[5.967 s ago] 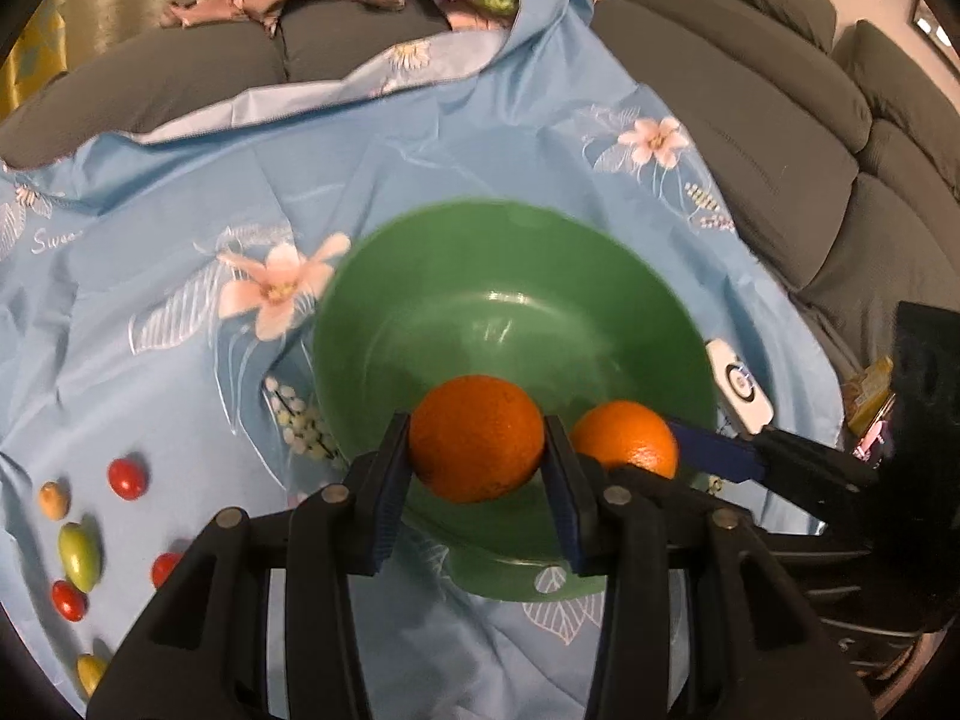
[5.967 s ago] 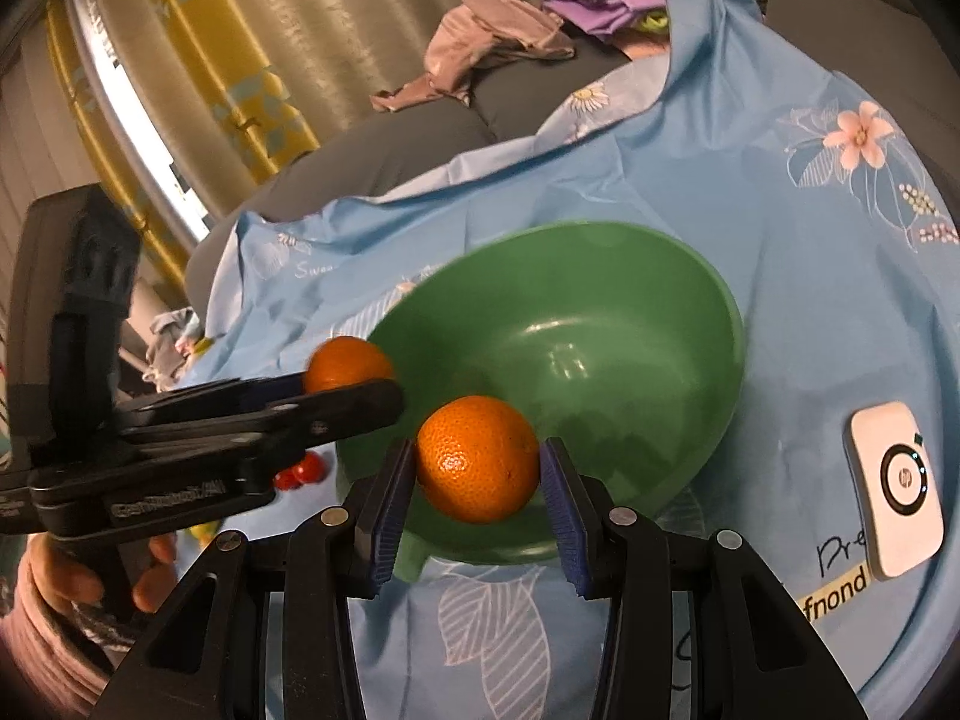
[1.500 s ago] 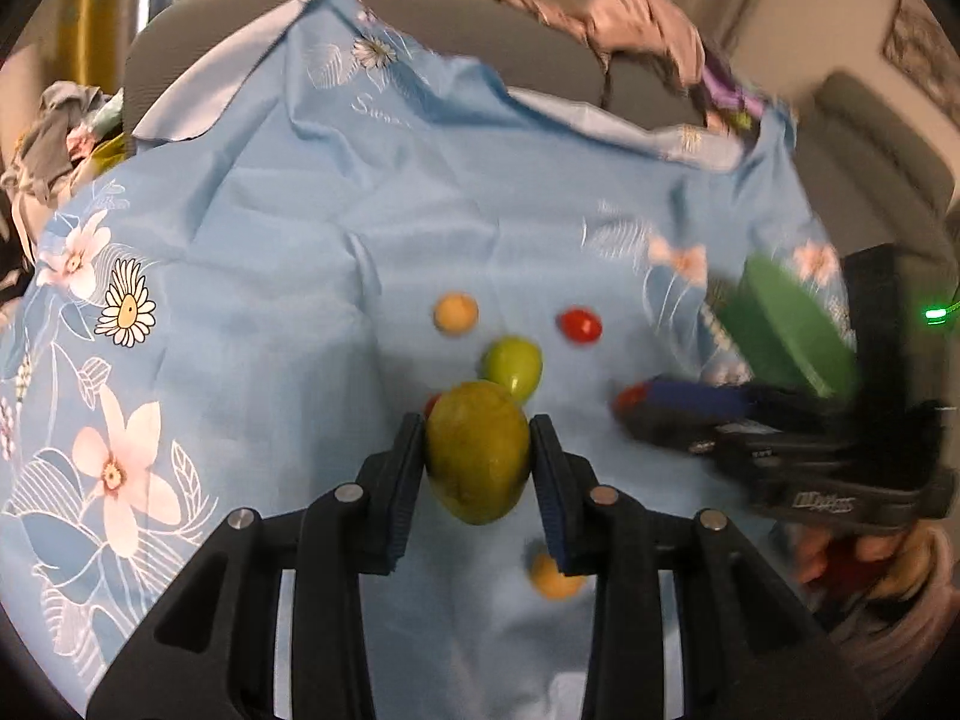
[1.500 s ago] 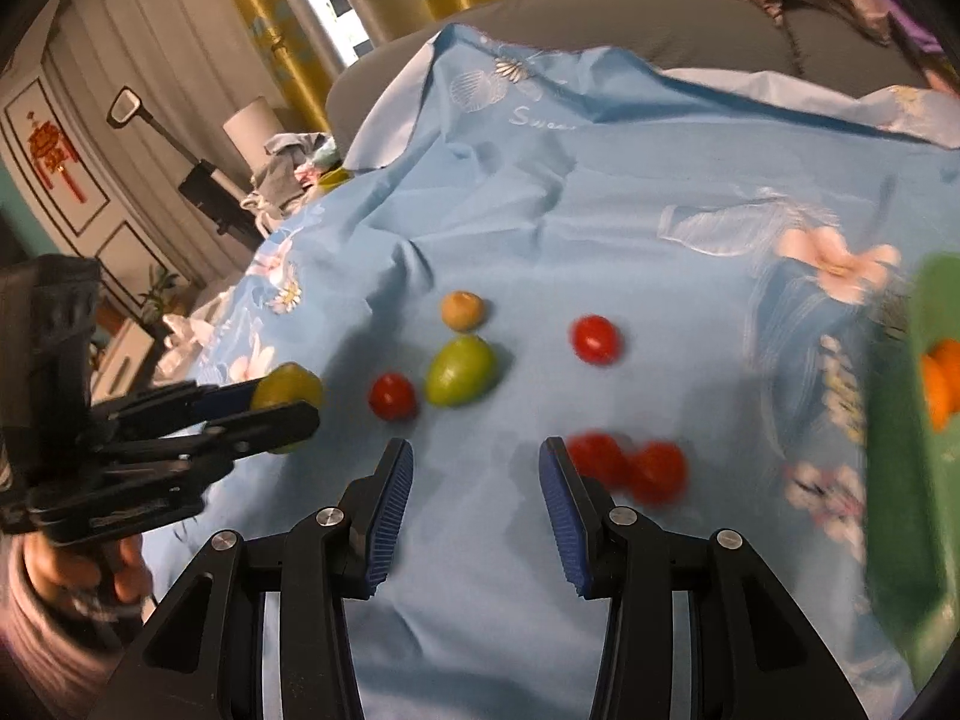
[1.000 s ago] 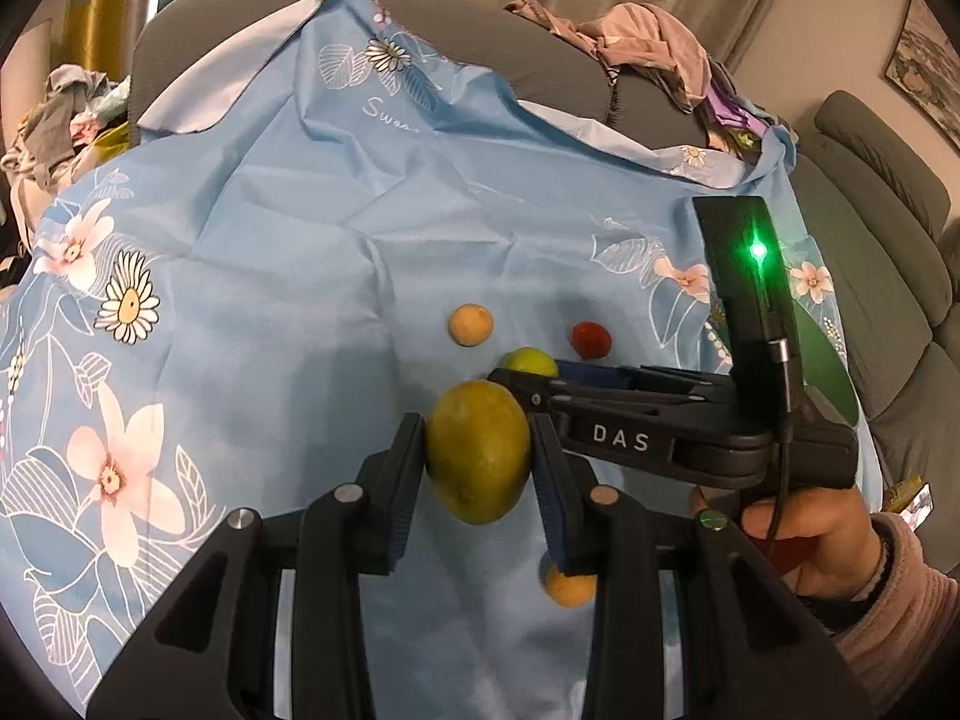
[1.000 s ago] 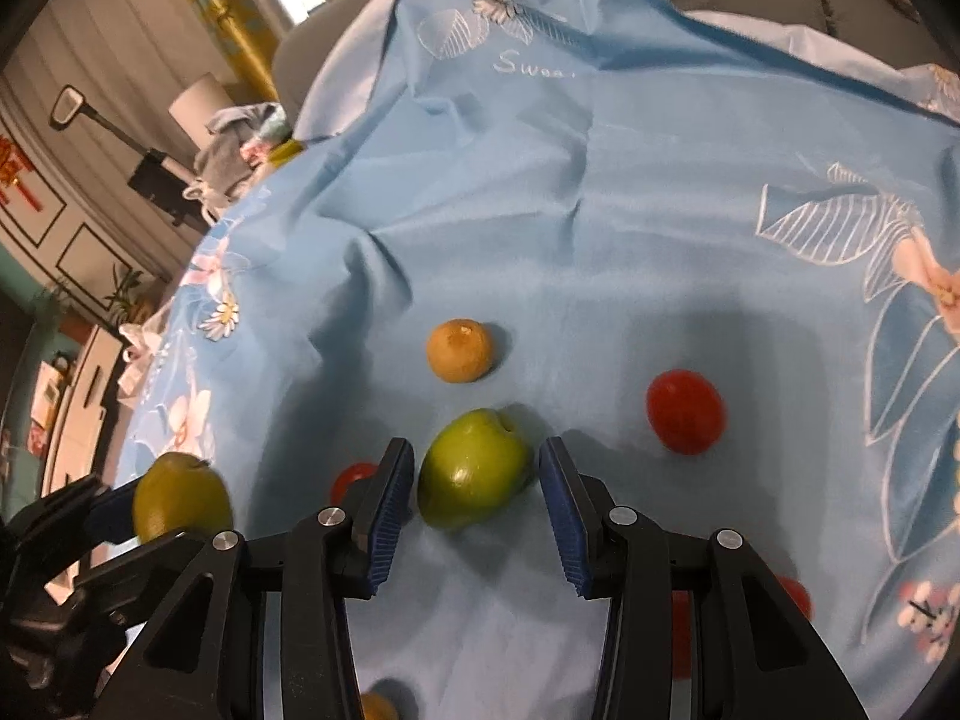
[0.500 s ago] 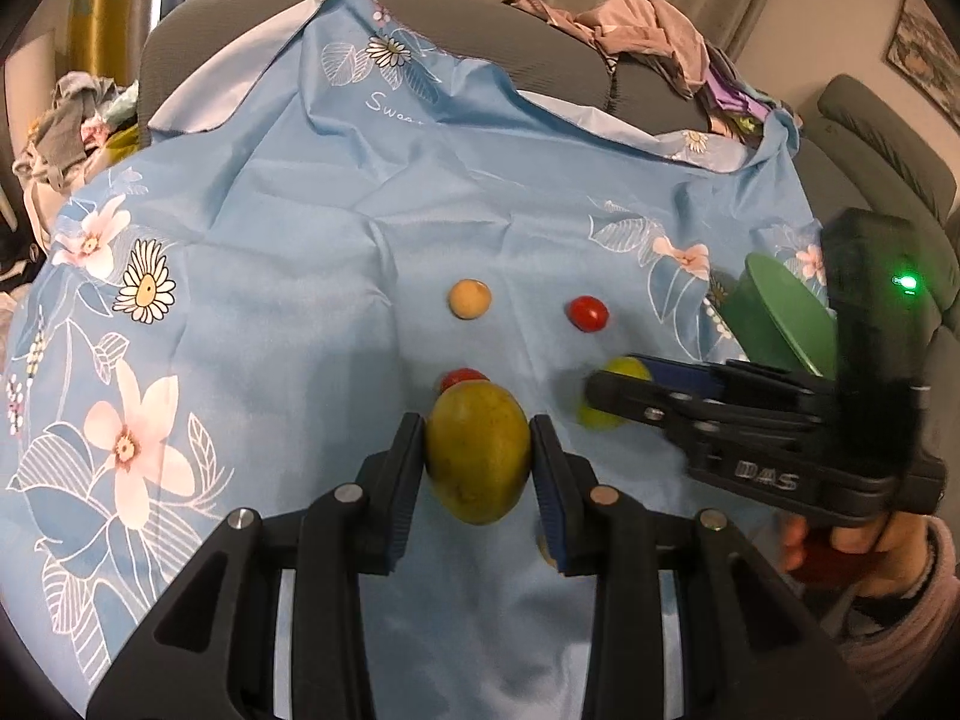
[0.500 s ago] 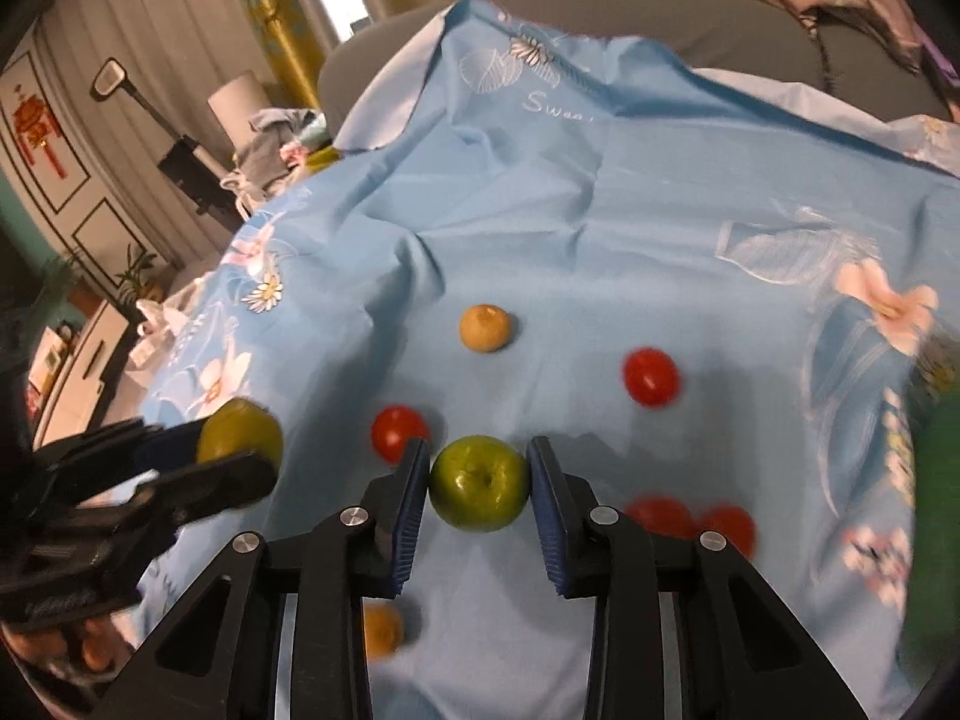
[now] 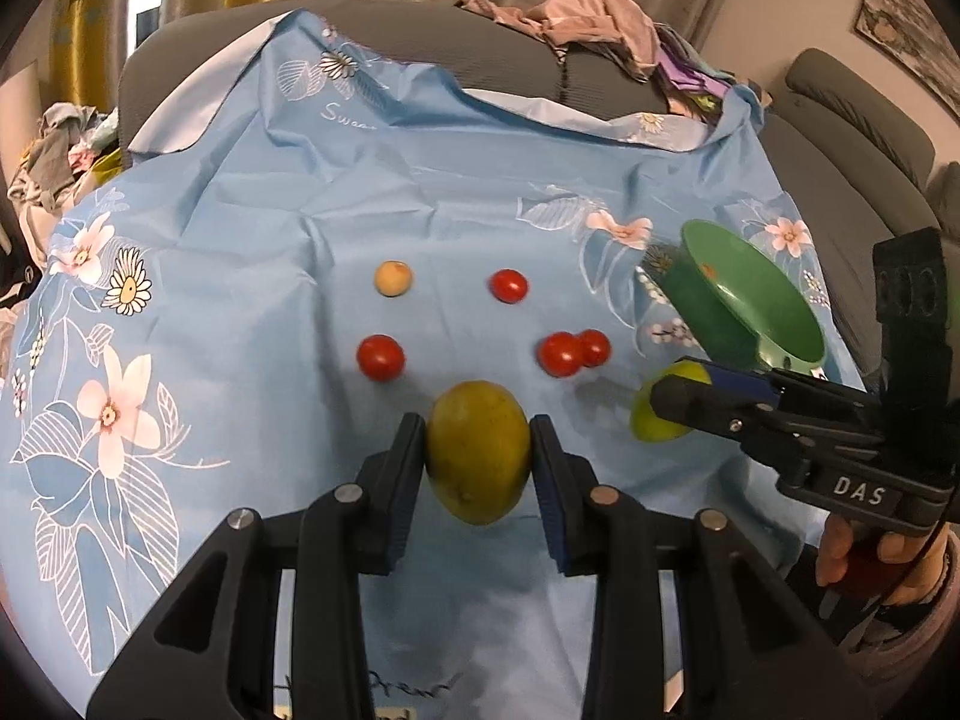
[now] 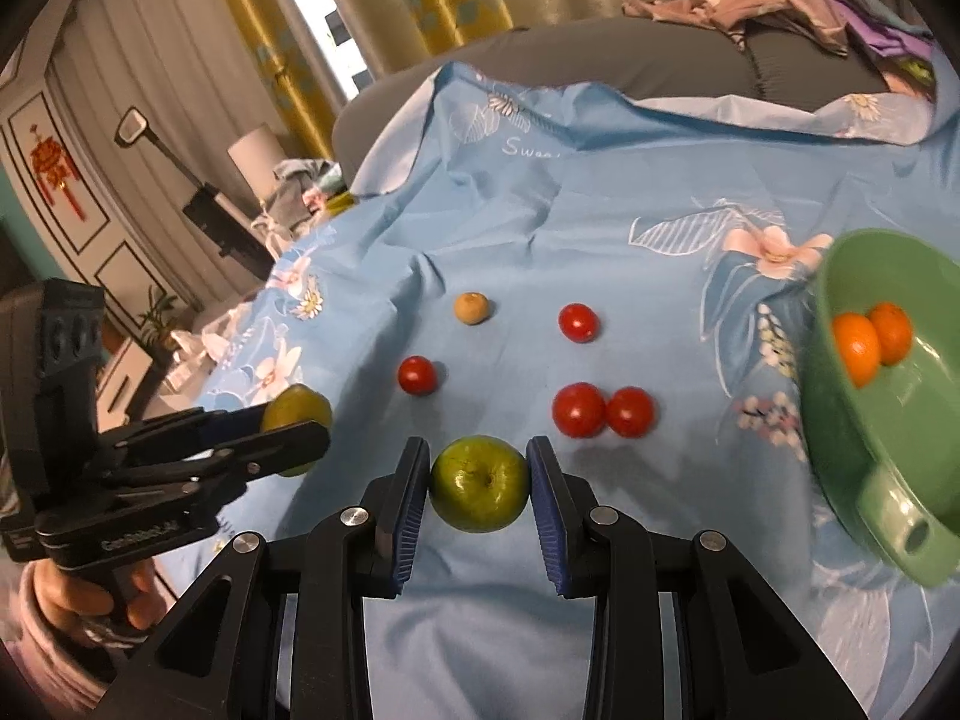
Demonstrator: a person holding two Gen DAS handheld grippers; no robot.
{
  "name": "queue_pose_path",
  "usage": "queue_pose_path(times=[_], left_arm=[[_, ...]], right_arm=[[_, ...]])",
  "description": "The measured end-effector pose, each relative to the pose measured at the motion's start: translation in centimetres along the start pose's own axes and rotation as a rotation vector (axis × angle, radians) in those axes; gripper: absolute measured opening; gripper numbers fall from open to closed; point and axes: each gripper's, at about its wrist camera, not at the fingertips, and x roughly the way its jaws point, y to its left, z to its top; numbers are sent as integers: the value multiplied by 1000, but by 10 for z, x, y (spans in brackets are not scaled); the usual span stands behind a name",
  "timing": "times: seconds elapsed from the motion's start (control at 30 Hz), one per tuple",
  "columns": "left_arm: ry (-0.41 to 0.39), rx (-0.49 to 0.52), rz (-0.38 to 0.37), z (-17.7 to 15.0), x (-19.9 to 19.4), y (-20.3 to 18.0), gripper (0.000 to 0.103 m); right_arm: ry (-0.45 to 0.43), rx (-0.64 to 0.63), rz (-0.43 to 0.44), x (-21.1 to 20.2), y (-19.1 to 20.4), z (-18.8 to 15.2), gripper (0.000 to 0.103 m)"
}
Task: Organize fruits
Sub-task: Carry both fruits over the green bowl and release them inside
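Note:
My left gripper (image 9: 478,456) is shut on a yellow-green mango (image 9: 478,450), held above the blue cloth. My right gripper (image 10: 480,483) is shut on a green apple (image 10: 480,483), also lifted off the cloth. Each gripper shows in the other's view: the right gripper (image 9: 666,408) with its apple (image 9: 645,420) at the right, the left gripper (image 10: 300,432) with its mango (image 10: 297,408) at the left. A green bowl (image 10: 840,396) at the right holds two oranges (image 10: 870,339). Several red tomatoes (image 10: 579,408) and a small tan fruit (image 10: 471,307) lie on the cloth.
A flowered blue cloth (image 9: 240,210) covers a grey sofa (image 9: 840,138). Clothes (image 9: 576,12) are heaped on the sofa back. A person's hand (image 10: 90,594) holds the left gripper's handle. The bowl (image 9: 750,306) stands on the cloth's right side.
The right gripper closed on the green apple and lifted it off the cloth toward the right. The left gripper moved with the mango still held, and the bowl came into both views.

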Motion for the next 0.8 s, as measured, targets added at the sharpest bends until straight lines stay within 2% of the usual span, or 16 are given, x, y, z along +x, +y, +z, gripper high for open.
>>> queue_pose_path(times=[0.47,0.8], left_arm=[[-18,80,2,5,-11,-43,35],[-8,134,-64,16,-6,-72,35]], right_arm=[[-85,34,12,-44,-13,-8,35],[-158,85,-13,-73,-35,-9,35]])
